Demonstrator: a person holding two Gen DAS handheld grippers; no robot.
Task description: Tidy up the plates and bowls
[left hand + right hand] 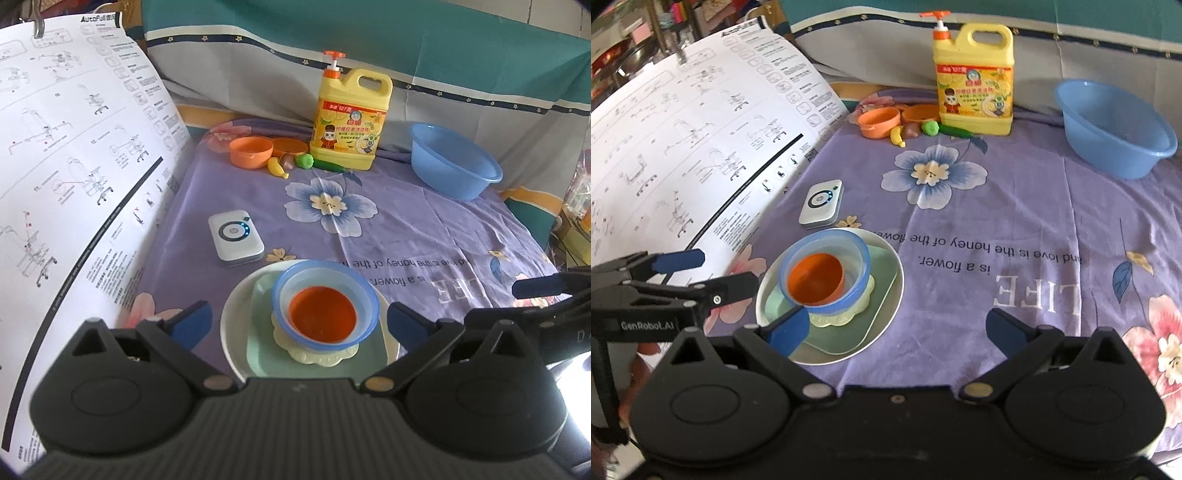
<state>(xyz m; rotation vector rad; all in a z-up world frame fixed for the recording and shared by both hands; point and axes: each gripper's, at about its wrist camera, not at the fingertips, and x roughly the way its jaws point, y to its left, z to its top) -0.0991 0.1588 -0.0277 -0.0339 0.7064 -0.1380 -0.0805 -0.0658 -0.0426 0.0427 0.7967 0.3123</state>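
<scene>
A stack stands on the purple cloth: a white round plate (231, 332) (886, 314), a pale green square plate (266, 360) (849, 336), a cream scalloped dish (314, 356) (827, 319), a clear blue bowl (364, 291) (860, 254), and an orange bowl (322, 314) (814, 278) inside it. My left gripper (299, 319) is open, its fingers either side of the stack, empty; it also shows in the right wrist view (713, 271). My right gripper (895, 328) is open and empty, just right of the stack; its finger shows in the left wrist view (539, 286).
At the back stand an orange bowl (251, 149), an orange plate (291, 146), small toy foods (291, 164), a yellow detergent jug (349, 118) and a blue basin (454, 162). A white device (235, 236) lies beyond the stack. A large instruction sheet (74, 166) hangs on the left.
</scene>
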